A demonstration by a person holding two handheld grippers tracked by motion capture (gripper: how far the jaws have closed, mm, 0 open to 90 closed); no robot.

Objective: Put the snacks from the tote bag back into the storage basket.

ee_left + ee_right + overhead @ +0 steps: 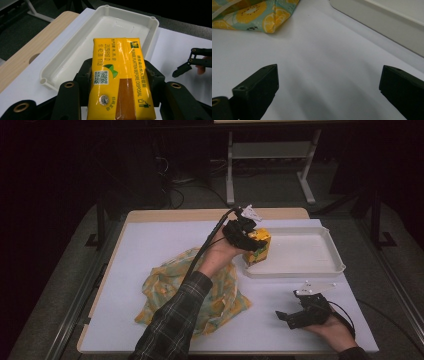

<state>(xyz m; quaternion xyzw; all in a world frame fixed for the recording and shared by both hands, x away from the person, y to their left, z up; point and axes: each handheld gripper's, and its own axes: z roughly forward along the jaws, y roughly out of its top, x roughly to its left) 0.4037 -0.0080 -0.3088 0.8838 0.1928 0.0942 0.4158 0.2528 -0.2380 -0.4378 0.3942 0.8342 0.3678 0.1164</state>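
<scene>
My left gripper (250,240) is shut on a yellow drink carton (258,247), holding it over the left end of the white tray (320,265). In the left gripper view the carton (117,75) sits clamped between both black jaws, its printed face up, with the tray (75,50) just beyond. My right gripper (290,316) rests low on the white table cover at the front right, jaws apart. In the right gripper view its two fingertips (257,87) stand wide with bare cover between them.
A yellow-and-teal fruit-print cloth bag (165,285) lies crumpled left of centre under the left forearm; its corner (262,17) shows in the right gripper view. The tray's side wall (387,22) runs along the upper right there. Table legs stand on the floor behind.
</scene>
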